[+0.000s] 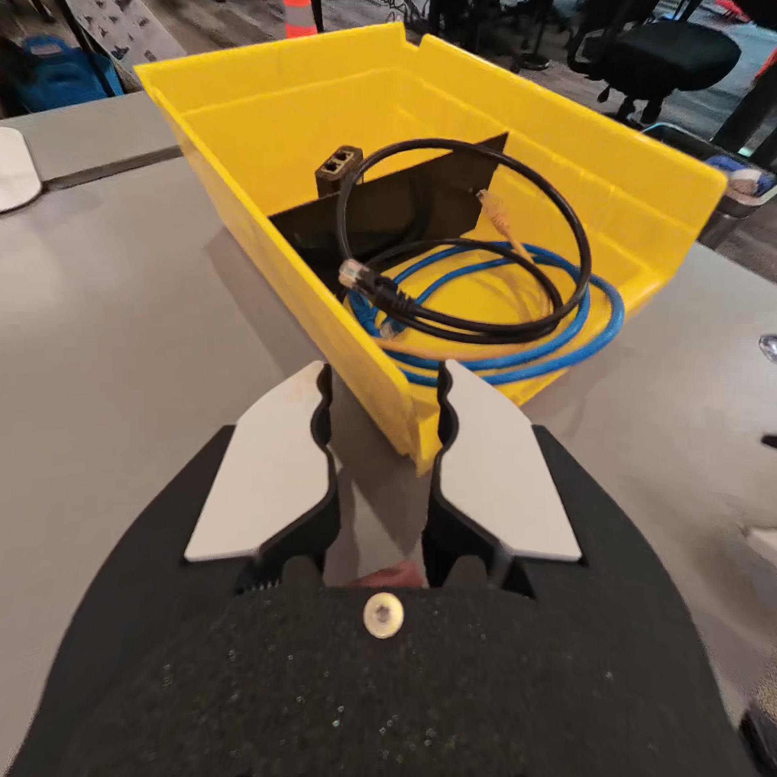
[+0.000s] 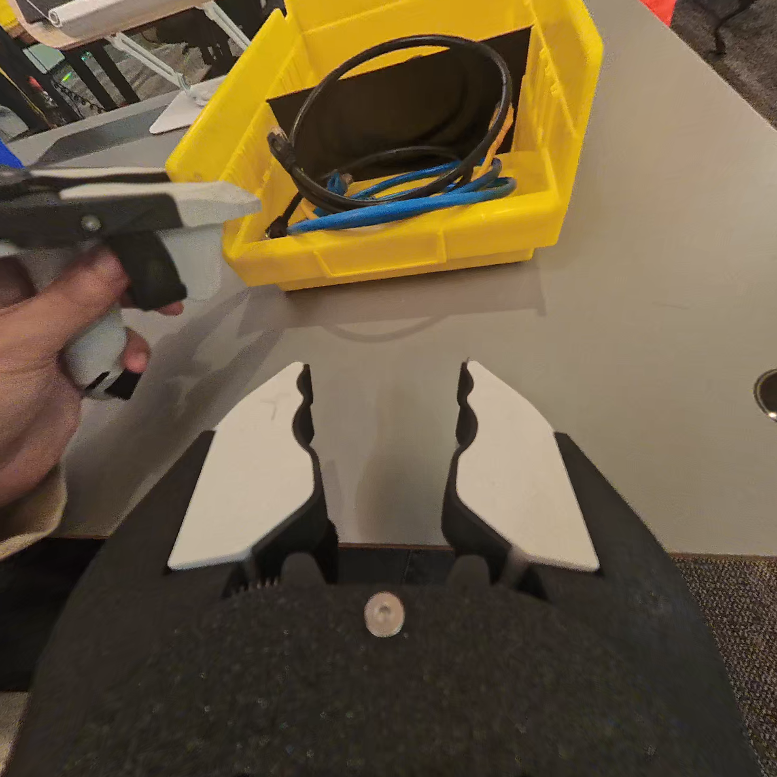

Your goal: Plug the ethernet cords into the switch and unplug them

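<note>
Both grippers' jaws gape empty; black divider (image 2: 403,113) hides the switch (image 1: 338,170) from the right.

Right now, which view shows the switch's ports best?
The left wrist view: the brown switch stands behind the black divider in the yellow bin, its two ports facing the camera. In the right wrist view the divider hides it entirely.

A big yellow bin (image 1: 260,96) sits on a gray table (image 1: 105,294). A black divider card (image 1: 391,210) stands inside it. Far behind are a black office chair (image 1: 668,54) and an orange cone (image 1: 299,17).
</note>
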